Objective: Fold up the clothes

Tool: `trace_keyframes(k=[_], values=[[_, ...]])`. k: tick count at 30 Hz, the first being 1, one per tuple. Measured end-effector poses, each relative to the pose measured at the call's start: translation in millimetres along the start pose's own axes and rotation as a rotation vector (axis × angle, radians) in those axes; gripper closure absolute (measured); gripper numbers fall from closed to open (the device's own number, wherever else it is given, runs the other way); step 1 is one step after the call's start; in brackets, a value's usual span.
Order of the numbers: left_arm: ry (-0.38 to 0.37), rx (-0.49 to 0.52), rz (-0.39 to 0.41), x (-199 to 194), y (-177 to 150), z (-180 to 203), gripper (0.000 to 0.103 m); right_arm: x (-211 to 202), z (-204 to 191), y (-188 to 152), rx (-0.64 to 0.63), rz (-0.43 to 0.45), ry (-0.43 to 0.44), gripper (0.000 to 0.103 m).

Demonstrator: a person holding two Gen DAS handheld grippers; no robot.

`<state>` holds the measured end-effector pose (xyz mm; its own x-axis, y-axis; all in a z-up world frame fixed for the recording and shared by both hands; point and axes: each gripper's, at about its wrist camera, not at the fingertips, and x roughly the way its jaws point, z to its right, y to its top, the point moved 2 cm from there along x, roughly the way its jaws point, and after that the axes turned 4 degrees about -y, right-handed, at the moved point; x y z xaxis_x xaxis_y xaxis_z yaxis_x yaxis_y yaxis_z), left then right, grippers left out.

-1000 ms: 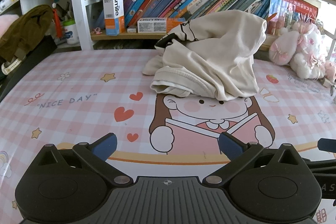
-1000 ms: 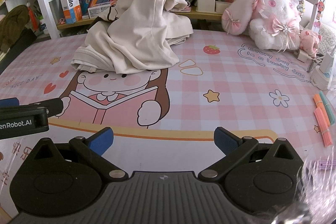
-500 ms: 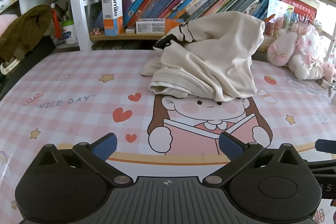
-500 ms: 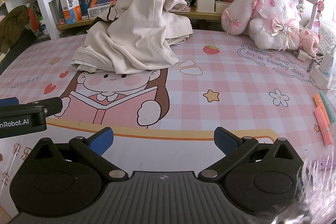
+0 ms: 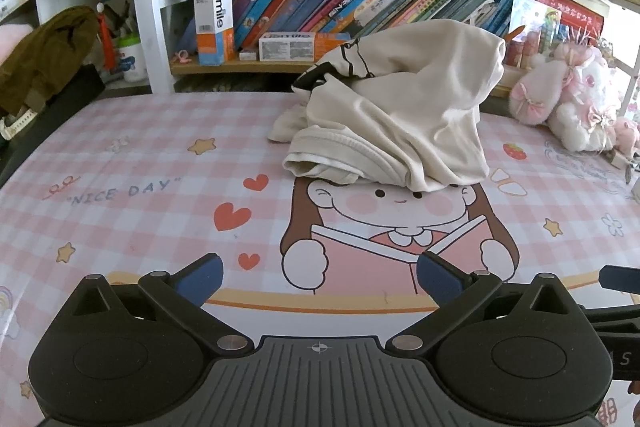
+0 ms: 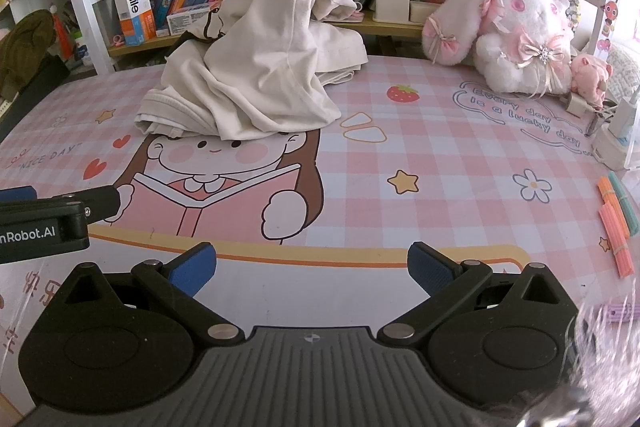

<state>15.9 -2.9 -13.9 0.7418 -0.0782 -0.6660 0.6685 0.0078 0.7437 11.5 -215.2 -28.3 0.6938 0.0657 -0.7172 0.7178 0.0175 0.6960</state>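
Not much has changed over the last second: the crumpled cream cotton garment (image 5: 396, 123) is left heaped upper-centre on the pink checked cartoon mat (image 5: 140, 195). Left gripper (image 5: 319, 277) and right gripper (image 6: 311, 265) are kept wide apart, empty, so folding hasn't been started.

Mat (image 5: 120, 163) reads "NICE DAY"; box (image 5: 213, 23) apparently "usmile"

My own view's lower right corner is a pale blur (image 6: 600, 367). The cream garment (image 6: 256, 67) hides the shelf books behind it, and their spine titles are too small to read.
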Motion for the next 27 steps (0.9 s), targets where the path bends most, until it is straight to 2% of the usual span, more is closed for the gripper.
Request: trace_keyframes(k=[27], values=[[0.006, -0.009, -0.001, 0.4, -0.6, -1.1, 0.0, 0.7, -1.9, 0.4, -0.006, -0.002, 0.002, 0.0]])
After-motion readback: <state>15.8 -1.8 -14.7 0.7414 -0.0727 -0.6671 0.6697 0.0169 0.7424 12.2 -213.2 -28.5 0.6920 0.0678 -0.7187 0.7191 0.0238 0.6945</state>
